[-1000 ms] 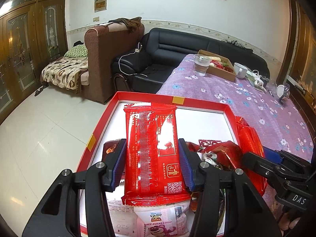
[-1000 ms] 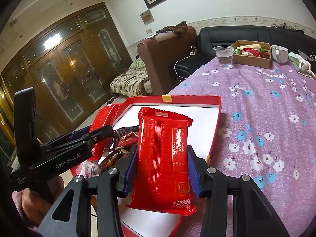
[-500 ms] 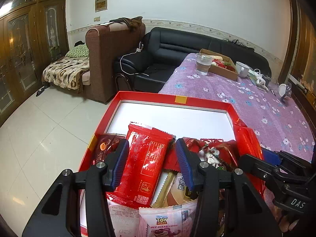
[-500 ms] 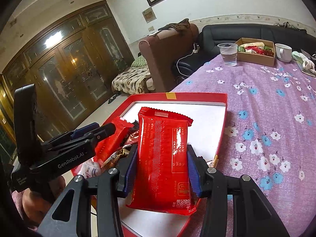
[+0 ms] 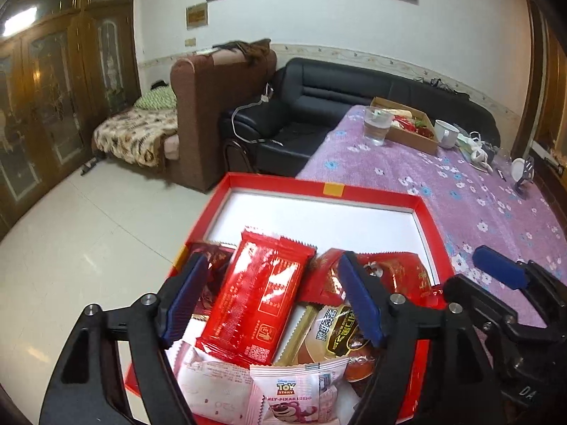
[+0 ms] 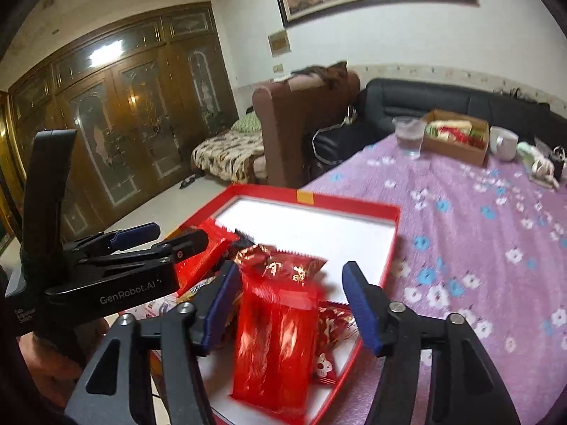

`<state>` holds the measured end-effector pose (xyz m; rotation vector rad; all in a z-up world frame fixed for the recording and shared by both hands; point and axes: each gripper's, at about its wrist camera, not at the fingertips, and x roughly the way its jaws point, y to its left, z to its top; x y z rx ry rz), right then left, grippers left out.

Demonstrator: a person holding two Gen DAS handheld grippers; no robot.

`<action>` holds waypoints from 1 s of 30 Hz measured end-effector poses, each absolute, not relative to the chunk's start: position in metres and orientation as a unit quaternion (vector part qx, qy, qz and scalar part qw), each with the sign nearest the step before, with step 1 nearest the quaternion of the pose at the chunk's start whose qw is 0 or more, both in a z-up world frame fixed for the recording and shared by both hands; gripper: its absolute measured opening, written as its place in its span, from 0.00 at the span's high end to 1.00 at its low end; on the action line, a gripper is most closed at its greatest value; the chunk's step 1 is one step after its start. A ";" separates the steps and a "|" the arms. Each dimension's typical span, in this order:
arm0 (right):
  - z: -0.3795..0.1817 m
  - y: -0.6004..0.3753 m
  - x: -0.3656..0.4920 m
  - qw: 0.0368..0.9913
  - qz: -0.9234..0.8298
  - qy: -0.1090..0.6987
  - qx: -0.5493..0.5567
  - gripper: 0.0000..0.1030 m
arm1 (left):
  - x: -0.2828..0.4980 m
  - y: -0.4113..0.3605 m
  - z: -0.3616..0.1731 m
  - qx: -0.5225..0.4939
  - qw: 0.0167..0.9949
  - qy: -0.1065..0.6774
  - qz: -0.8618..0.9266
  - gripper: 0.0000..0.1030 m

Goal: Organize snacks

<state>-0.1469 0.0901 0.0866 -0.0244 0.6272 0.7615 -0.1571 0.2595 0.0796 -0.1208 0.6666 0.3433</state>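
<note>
A red box (image 5: pixel 319 185) with a white floor sits at the corner of the table and holds several snack packets. My left gripper (image 5: pixel 271 301) hangs over its near end with its jaws opening. A red packet (image 5: pixel 262 301) lies loose between them on the pile, and neither pad presses it. A Toy Story packet (image 5: pixel 294 395) and a brown bun packet (image 5: pixel 336 326) lie beside it. My right gripper (image 6: pixel 290 306) is opening too. Its red packet (image 6: pixel 276 336), blurred, is free of the pads over the box (image 6: pixel 312 198). The left gripper (image 6: pixel 166 237) shows at the left.
The purple flowered tablecloth (image 5: pixel 460 194) stretches to the right and back. A glass of water (image 5: pixel 377 125), a cardboard box of snacks (image 5: pixel 411 129) and a white cup (image 5: pixel 446 134) stand at the far end. Beyond the box's left rim is tiled floor (image 5: pixel 88 248).
The left gripper let go of its upright red packet, which dropped flat onto the pile, and its jaws spread wider. The right gripper's jaws opened and its red packet slipped down toward the box.
</note>
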 end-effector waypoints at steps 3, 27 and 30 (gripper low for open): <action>0.089 0.083 -0.147 0.882 0.365 0.299 -0.002 0.36 | -0.161 0.252 0.085 -0.038 0.931 0.312 0.183 0.18; 0.115 0.004 -0.203 0.899 0.351 0.258 0.046 0.31 | -0.222 0.187 0.118 0.009 0.942 0.261 0.211 0.16; 0.119 -0.011 -0.221 0.902 0.349 0.250 0.052 0.31 | -0.234 0.177 0.120 0.017 0.944 0.257 0.208 0.11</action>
